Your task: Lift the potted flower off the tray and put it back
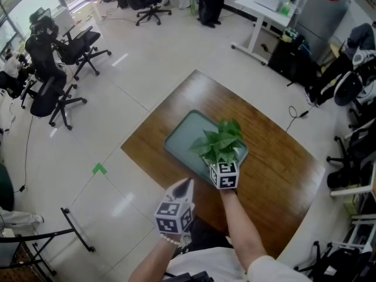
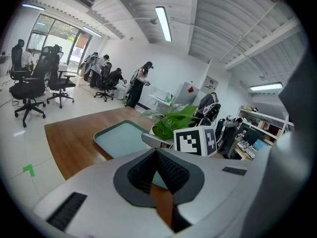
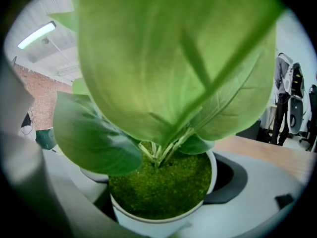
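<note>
The potted flower [image 1: 222, 141] has broad green leaves and a white pot [image 3: 163, 217] filled with green moss. It is at the near right corner of the pale green tray [image 1: 185, 135] on the wooden table [image 1: 282, 157]. My right gripper [image 1: 225, 161] is shut on the pot, with a jaw on each side of it [image 3: 163, 202]. Leaves hide the pot's base, so I cannot tell whether it touches the tray. My left gripper [image 1: 185, 185] is shut and holds nothing, just short of the table's near edge. In the left gripper view the tray [image 2: 121, 138] and the flower [image 2: 171, 123] lie beyond its jaws [image 2: 157, 155].
Black office chairs [image 1: 59, 69] stand on the tiled floor at the left. A white desk [image 1: 264, 16] and more chairs stand at the back and right. A green tape mark [image 1: 99, 168] lies on the floor. People [image 2: 136, 83] stand far off.
</note>
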A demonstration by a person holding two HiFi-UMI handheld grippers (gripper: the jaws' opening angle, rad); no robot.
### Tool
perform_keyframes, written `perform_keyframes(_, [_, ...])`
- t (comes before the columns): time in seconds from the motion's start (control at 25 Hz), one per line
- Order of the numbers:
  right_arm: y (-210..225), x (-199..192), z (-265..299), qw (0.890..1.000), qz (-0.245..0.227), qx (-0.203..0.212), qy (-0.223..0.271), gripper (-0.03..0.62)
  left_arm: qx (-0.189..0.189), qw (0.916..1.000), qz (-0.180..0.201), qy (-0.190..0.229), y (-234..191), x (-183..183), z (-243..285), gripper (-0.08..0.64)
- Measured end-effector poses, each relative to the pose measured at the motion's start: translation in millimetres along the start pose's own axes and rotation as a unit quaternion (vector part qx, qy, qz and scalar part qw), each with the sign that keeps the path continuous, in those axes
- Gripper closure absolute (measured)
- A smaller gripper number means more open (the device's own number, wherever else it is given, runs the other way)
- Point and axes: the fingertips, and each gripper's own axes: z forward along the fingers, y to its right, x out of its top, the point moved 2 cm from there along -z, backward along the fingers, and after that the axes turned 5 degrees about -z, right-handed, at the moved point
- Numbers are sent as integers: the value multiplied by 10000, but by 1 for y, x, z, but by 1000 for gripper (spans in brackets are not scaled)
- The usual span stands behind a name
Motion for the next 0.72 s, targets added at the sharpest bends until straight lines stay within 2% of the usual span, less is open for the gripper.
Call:
perform_keyframes(0.44, [17, 7, -67, 9995, -18, -276, 174, 38, -196, 9997, 119, 51, 26, -10, -16, 568])
perform_keyframes(0.72, [42, -16, -117, 9980, 97, -613, 87, 38, -370, 9991, 200, 26, 48, -23, -22, 568])
